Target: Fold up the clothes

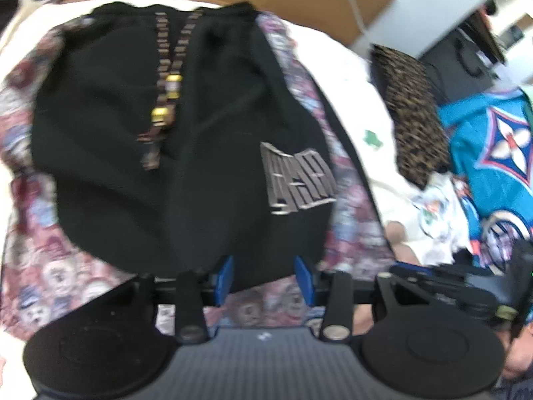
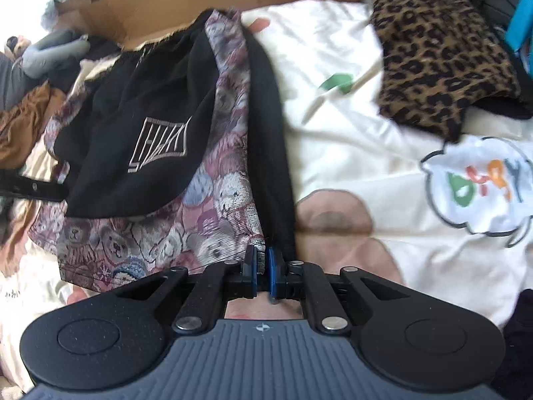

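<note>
Black shorts (image 1: 173, 153) lie on a cream bedspread (image 2: 349, 140), right gripper (image 2: 262, 266) jaws clenched on their hem at 6 o'clock, left gripper (image 1: 266, 276) jaws released.

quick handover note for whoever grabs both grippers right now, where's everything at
Left gripper: open, fingers either side of the black shorts hem, not closed on it.
Right gripper: shut on the shorts' bottom edge, by the black side stripe.
The shorts, black with teddy-bear print panels, lie on the cream bedsheet; a black panel looks laid over the print. Leopard-print garment lies to the right, apart from them.
Done: shorts spread out, perhaps partly folded.
Left: finish folding.
</note>
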A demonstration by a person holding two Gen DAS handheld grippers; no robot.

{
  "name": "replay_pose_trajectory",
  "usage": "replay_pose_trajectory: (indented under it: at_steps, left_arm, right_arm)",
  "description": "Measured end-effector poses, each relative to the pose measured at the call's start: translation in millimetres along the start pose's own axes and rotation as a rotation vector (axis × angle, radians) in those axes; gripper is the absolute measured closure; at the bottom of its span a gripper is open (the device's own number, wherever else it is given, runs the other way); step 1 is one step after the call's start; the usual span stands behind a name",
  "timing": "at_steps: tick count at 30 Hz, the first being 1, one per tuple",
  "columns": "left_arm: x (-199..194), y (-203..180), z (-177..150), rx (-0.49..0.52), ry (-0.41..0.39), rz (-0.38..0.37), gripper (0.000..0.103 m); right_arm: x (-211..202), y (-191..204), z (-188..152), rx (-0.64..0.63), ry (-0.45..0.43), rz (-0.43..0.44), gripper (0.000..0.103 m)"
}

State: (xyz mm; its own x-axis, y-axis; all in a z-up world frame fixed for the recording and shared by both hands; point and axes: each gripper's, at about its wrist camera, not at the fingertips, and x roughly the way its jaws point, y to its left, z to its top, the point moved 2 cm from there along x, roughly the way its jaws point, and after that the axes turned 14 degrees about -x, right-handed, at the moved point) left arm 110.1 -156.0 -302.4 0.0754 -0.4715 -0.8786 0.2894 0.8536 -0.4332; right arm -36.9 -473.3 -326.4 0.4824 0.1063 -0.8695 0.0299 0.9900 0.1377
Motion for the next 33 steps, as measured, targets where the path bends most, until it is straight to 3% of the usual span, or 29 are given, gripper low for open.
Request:
replay_pose_trajectory:
  at_steps: [13, 27, 30, 33]
  left_arm:
    - [-0.8, 30.3, -20.8, -0.050, 0.011, 0.134, 0.060]
    - [19.3, 29.7, -36.3, -0.043, 0.060, 0.139, 0.060]
    - [23.1, 28.6, -42.3, -0.046, 0.068, 0.118, 0.058]
    - [26.9, 26.9, -45.0, -0.055, 0.070, 0.096, 0.049]
  right_arm:
    - [-27.4, -53.7, -0.3, 0.100, -0.045, -0.104, 0.098]
    - [-48.8, -72.6, -6.7, 0.139, -0.100, -0.224, 0.099]
    - [-44.0, -78.7, -9.1, 0.146, -0.078, -0.237, 0.099]
    - [-31.8, -87.4, -12.4, 0.151, -0.046, -0.256, 0.099]
